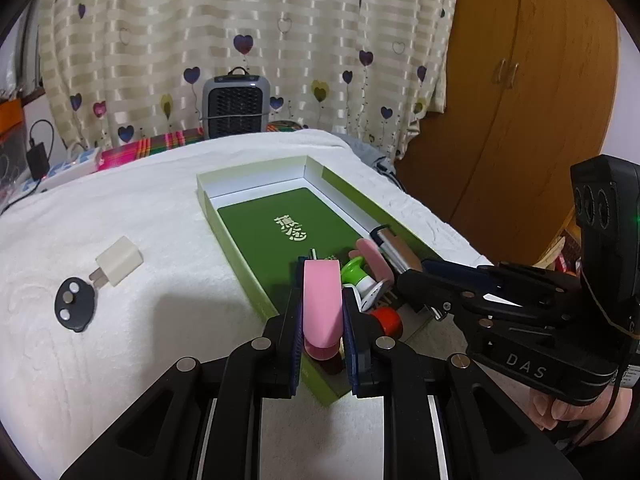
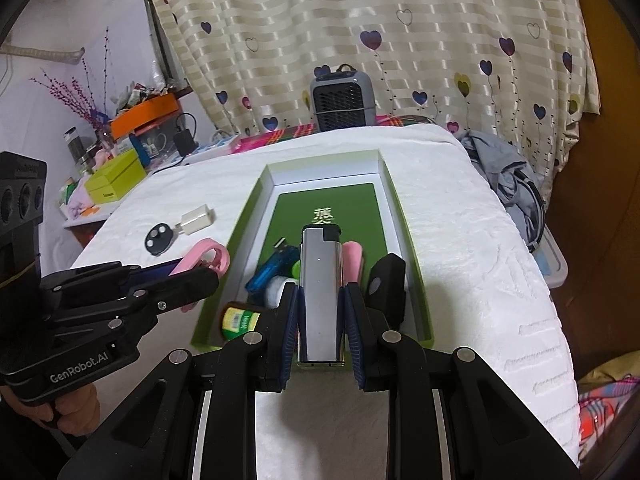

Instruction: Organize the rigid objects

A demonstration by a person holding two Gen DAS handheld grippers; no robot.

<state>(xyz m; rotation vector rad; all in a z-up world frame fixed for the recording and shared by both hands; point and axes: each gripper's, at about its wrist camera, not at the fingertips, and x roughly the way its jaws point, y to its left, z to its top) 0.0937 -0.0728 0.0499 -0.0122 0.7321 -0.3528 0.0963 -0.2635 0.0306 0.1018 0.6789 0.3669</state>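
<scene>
Left gripper (image 1: 322, 312) fingers clamped on pink clip (image 1: 322, 304), hovering over near end of green box (image 1: 256, 280). Right gripper (image 2: 320, 316) fingers squeezing silver lighter (image 2: 320, 280) upright-ish, over same box w/ other bits inside. Charger (image 1: 120, 261) + black fob (image 1: 75, 309) out on white towel (image 1: 140, 344), left of box.

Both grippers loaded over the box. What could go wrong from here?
1. The box's near end is already crowded: a blue stick, a green-capped bottle and a black fob. The lighter in the right gripper may land on them and roll.
2. The left gripper holds the pink clip close to the right one; they might collide when releasing.
3. The charger and black disc lie outside, touching; grabbing one may drag the other.
</scene>
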